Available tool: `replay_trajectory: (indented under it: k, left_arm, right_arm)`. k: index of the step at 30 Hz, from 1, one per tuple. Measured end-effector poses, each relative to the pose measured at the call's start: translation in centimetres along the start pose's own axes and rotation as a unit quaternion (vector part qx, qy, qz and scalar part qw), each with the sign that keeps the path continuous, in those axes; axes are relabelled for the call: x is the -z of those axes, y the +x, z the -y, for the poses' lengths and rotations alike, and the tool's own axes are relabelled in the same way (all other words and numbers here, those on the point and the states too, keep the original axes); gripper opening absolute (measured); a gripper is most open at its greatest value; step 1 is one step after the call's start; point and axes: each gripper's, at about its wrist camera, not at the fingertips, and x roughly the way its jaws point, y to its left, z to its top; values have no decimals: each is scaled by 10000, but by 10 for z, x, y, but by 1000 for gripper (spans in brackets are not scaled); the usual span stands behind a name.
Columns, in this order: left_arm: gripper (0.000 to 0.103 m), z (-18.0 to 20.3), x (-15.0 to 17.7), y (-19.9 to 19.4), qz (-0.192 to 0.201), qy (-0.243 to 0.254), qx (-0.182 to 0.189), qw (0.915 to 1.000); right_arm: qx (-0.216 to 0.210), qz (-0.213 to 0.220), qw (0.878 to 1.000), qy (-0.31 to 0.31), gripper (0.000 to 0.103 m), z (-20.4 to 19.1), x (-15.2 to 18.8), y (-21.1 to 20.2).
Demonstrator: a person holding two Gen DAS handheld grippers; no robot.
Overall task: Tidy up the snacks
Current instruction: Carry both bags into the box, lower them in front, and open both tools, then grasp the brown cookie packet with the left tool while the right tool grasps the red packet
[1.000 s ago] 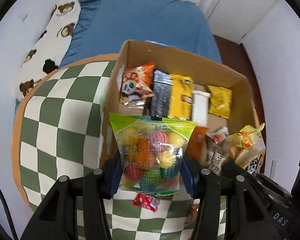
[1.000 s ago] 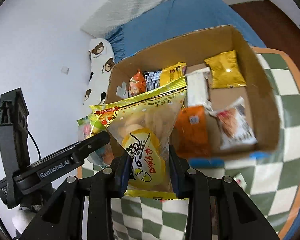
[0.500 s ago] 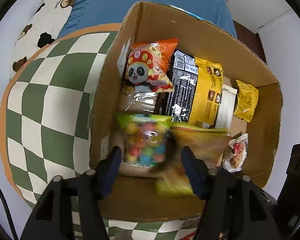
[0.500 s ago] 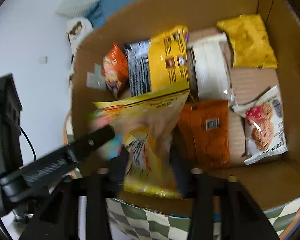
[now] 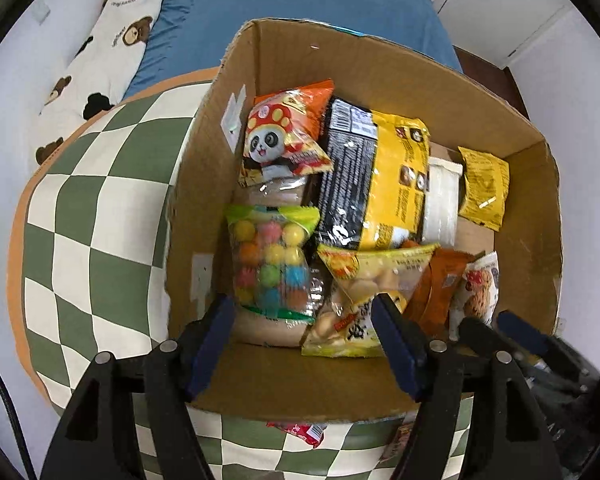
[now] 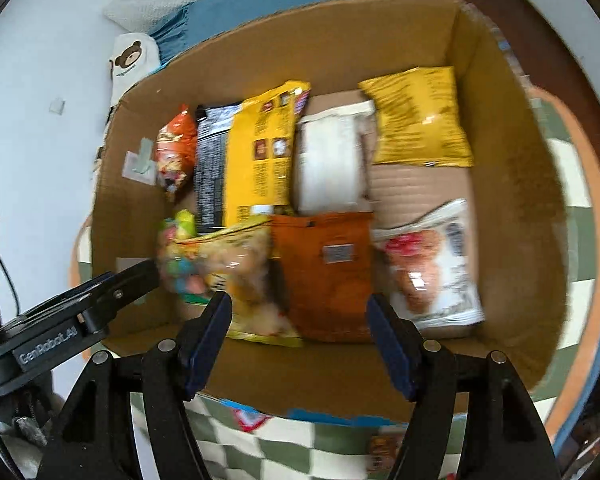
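Observation:
An open cardboard box [image 5: 380,64] stands on the checked table and holds several snack packs. A clear bag of coloured candy balls [image 5: 272,264] lies in its near left part, and a yellow-topped bag of pale biscuits [image 5: 364,284] lies beside it. My left gripper [image 5: 304,344] is open and empty above the box's near wall. My right gripper [image 6: 300,344] is open and empty over the same wall; the biscuit bag [image 6: 240,276] and the candy bag [image 6: 178,256] lie just beyond it. The left gripper's finger [image 6: 112,296] shows at the right wrist view's left.
The box [image 6: 512,160] also holds a panda pack [image 5: 284,136], a black-and-yellow bag [image 5: 380,184], a white pack [image 5: 440,204], a yellow pouch [image 5: 484,188], an orange pouch [image 6: 328,276] and a cookie pack [image 6: 432,268]. A red wrapper [image 5: 300,432] lies on the table [image 5: 92,216]. A blue bed [image 5: 300,0] is behind.
Both grippers moved forward over the box and opened. The candy bag and the biscuit bag dropped out of them and now lie in the box's near left part.

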Motion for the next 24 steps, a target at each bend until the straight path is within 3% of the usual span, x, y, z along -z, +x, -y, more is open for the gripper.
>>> replay_trajectory:
  k: [10, 15, 24]
  left_arm:
    - [70, 16, 41, -34, 759, 195, -72, 9969]
    - [70, 23, 63, -67, 1270, 303, -112, 9914]
    - [70, 33, 104, -113, 1833, 487, -51, 9818]
  right_arm:
    - [506, 634, 9964, -266, 72, 16, 25, -39]
    - [627, 1064, 9914, -437, 72, 16, 46, -76]
    - [707, 1686, 9804, -737, 73, 9, 88, -132]
